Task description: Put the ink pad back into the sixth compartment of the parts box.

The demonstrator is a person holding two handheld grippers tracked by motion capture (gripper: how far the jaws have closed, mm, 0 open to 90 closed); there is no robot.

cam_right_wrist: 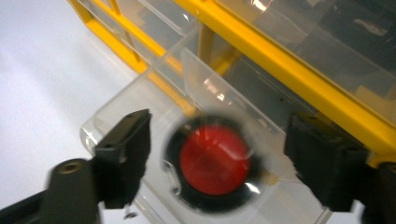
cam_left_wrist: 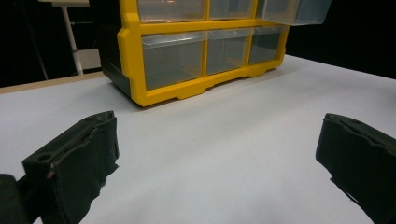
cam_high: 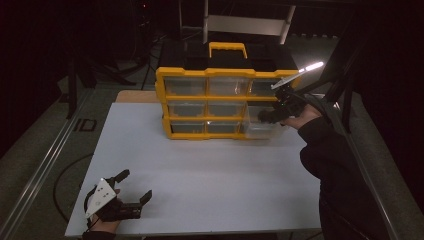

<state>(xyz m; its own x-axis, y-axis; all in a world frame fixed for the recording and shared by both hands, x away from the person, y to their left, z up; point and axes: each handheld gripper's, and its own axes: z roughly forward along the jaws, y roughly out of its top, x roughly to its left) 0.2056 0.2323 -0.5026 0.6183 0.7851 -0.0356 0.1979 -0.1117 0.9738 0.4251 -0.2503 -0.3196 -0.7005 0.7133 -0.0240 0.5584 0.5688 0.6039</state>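
A yellow organizer [cam_high: 220,100] with clear drawers and a yellow handle stands at the back of the white table [cam_high: 200,170]. Its middle-row right drawer [cam_high: 262,127] is pulled out. My right gripper [cam_high: 272,116] hovers over that drawer. In the right gripper view the jaws stand wide apart, open [cam_right_wrist: 222,126], and a blurred round red object with a black rim [cam_right_wrist: 214,161] lies between them inside the clear drawer [cam_right_wrist: 140,93], touching neither jaw. My left gripper [cam_high: 135,185] rests open near the table's front left corner, with nothing between its jaws [cam_left_wrist: 217,158].
In the left gripper view the organizer [cam_left_wrist: 187,46] stands ahead, with the pulled-out drawer [cam_left_wrist: 294,9] at its upper right. A metal frame [cam_high: 245,22] rises behind the table. Dark floor and a rail [cam_high: 45,160] run along the left edge.
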